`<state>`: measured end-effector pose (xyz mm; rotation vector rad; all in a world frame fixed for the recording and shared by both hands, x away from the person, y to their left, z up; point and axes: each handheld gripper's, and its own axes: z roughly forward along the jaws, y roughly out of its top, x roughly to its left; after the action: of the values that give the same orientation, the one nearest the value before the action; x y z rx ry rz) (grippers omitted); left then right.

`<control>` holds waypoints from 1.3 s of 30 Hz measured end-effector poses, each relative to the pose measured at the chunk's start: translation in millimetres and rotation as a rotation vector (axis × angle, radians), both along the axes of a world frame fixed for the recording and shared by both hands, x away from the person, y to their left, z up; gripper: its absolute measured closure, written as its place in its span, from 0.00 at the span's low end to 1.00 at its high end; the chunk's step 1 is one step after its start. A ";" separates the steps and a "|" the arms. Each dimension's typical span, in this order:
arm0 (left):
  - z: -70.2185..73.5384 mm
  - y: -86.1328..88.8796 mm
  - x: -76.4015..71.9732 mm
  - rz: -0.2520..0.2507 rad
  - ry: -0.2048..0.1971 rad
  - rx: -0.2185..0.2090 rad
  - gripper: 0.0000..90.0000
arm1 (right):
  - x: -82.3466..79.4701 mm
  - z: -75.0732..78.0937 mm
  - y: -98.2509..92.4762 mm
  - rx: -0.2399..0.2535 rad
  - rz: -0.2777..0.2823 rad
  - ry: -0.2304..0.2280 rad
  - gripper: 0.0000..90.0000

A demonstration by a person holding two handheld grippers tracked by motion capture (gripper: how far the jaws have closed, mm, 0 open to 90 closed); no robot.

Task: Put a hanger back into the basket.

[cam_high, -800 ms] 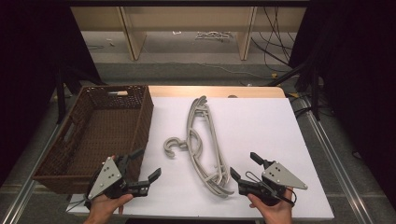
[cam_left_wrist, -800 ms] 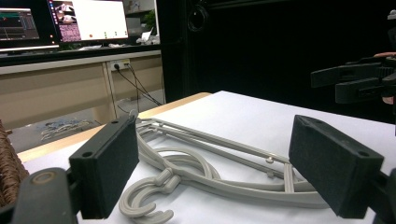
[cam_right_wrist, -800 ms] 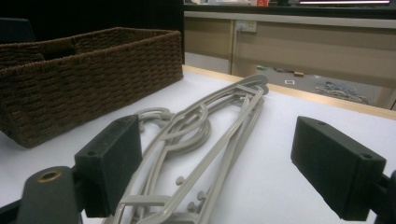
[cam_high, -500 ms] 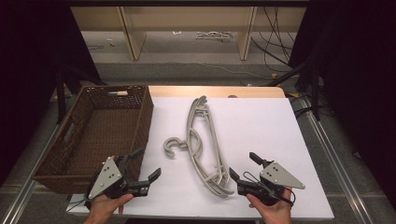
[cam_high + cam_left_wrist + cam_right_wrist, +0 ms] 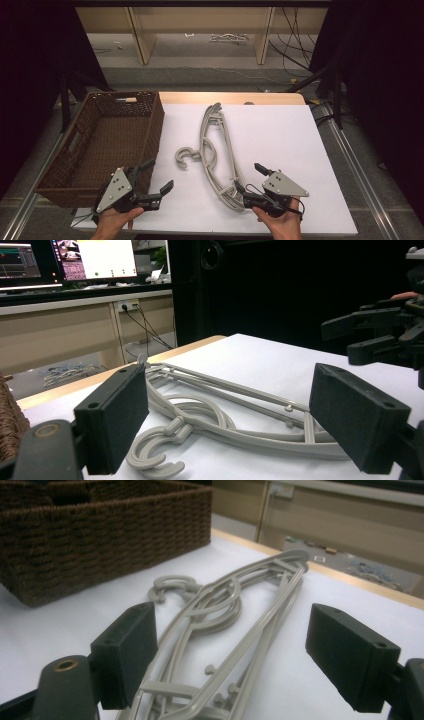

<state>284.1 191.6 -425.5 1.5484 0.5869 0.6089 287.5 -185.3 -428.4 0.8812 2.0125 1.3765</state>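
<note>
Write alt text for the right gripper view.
Grey hangers lie stacked on a white table, their near end between the open black jaws of the right tool. A brown wicker basket stands behind, at the left.

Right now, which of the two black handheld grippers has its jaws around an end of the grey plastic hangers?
The right gripper: its open jaws flank the near end of the grey plastic hangers. The left gripper sits apart, beside the basket.

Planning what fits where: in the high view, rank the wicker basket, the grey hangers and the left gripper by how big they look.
1. wicker basket
2. grey hangers
3. left gripper, though it sits nearest the camera, so it looks larger than it is.
</note>
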 end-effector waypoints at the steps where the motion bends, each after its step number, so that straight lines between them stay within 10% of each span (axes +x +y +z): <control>1: -0.3 -0.7 0.2 -0.001 0.002 -0.001 0.18 | 1.3 -0.7 2.9 -0.015 0.012 0.025 0.24; 19: -0.9 -0.8 0.1 -0.001 0.013 0.000 0.18 | 44.3 -1.5 74.5 -0.286 0.172 0.248 0.32; 39: 0.2 0.7 -1.0 -0.006 0.019 -0.007 0.18 | 94.3 -30.5 125.9 -0.528 0.126 0.451 0.46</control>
<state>283.0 192.3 -425.3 1.5505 0.5978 0.5874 381.7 -59.4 -458.9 0.8762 2.6348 0.6656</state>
